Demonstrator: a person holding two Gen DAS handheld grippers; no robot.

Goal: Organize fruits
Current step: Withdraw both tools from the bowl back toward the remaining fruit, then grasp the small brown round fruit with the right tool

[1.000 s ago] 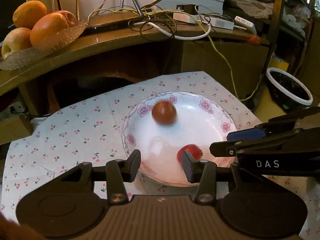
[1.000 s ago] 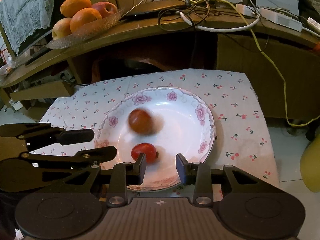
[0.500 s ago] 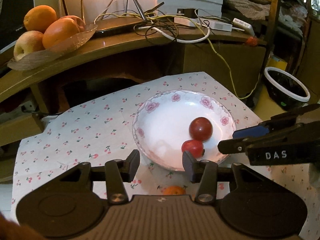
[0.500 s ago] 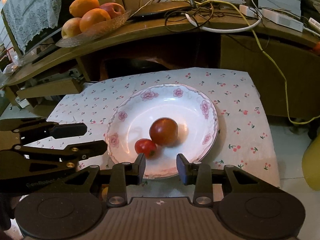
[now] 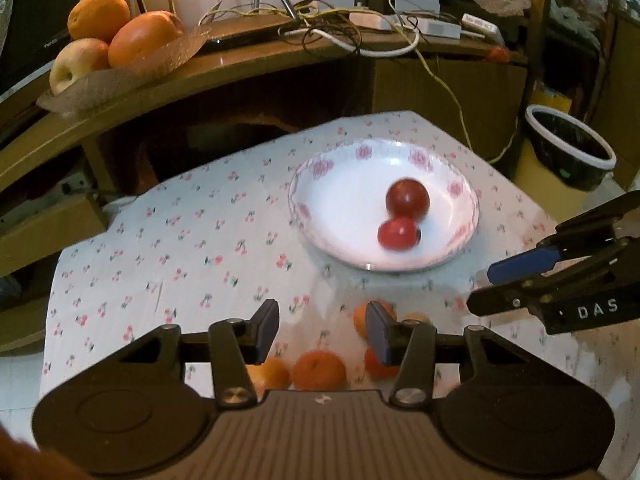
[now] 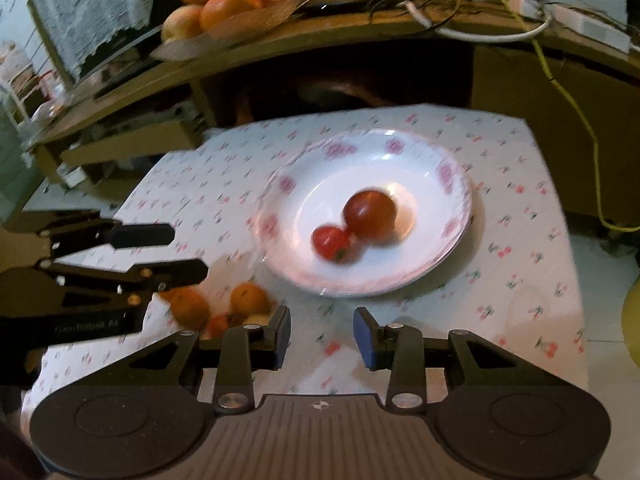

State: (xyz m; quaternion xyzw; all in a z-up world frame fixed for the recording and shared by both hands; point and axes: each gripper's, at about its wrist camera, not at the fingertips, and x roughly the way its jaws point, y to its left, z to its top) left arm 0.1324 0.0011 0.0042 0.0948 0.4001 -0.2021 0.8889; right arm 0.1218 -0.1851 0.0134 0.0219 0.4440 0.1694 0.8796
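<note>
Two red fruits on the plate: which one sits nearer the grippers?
The smaller, brighter red fruit, touching the larger, darker one that sits farther back on the plate.

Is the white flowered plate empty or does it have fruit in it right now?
Not empty. The plate holds two red fruits touching each other: a larger dark red one and a smaller bright red one.

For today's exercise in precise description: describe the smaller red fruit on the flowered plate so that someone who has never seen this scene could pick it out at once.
Find the cherry-print tablecloth, then the white plate with pink flowers on it. Two red fruits lie touching in the plate; the smaller red fruit is the one nearer the camera. It is brighter red than its larger, darker neighbour, and unlike the small orange fruits it lies in the plate, not on the cloth.
</note>
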